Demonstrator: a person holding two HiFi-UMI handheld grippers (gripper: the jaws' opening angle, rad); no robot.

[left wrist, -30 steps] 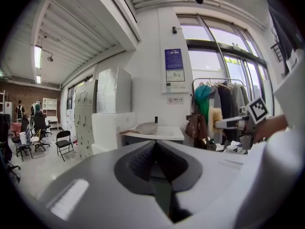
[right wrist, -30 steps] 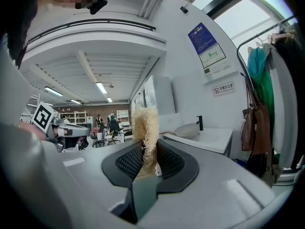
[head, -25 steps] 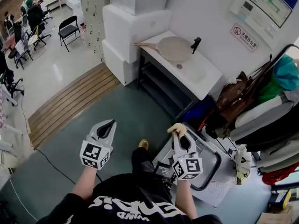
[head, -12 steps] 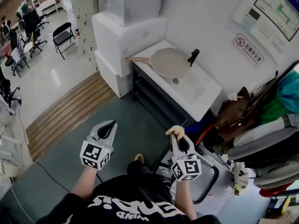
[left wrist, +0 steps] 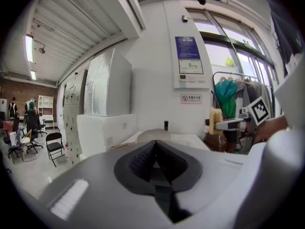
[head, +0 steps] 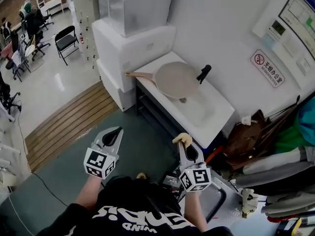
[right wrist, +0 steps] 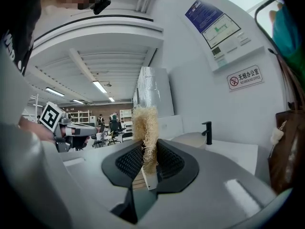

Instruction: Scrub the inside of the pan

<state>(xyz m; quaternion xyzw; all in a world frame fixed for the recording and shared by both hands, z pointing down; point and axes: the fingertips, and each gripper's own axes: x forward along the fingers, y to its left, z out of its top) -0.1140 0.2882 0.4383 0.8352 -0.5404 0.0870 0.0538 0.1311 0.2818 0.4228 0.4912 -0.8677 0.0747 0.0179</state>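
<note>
A beige pan [head: 176, 79] with a wooden handle [head: 139, 75] lies across the white sink [head: 211, 111], well ahead of both grippers. The pan [left wrist: 153, 134] also shows small and far in the left gripper view. My left gripper [head: 117, 130] is shut and holds nothing; its jaws [left wrist: 155, 143] meet with no gap. My right gripper [head: 183, 142] is shut on a straw-coloured fibre scrubber [head: 185, 138]. In the right gripper view the scrubber [right wrist: 145, 127] stands upright between the pads and sticks out above the right gripper [right wrist: 148, 149]. Both grippers point roughly level toward the sink.
A black faucet [head: 204, 73] stands behind the pan. White foam boxes [head: 130, 41] are stacked left of the sink. Bags and hanging clothes [head: 275, 141] crowd the right. A metal cart [head: 219, 195] sits under my right hand. A wooden slat platform [head: 69, 117] lies on the floor.
The sink and pan have drawn closer and slid lower in the head view as I walk toward them. Both grippers keep the same pose and stay shut.
</note>
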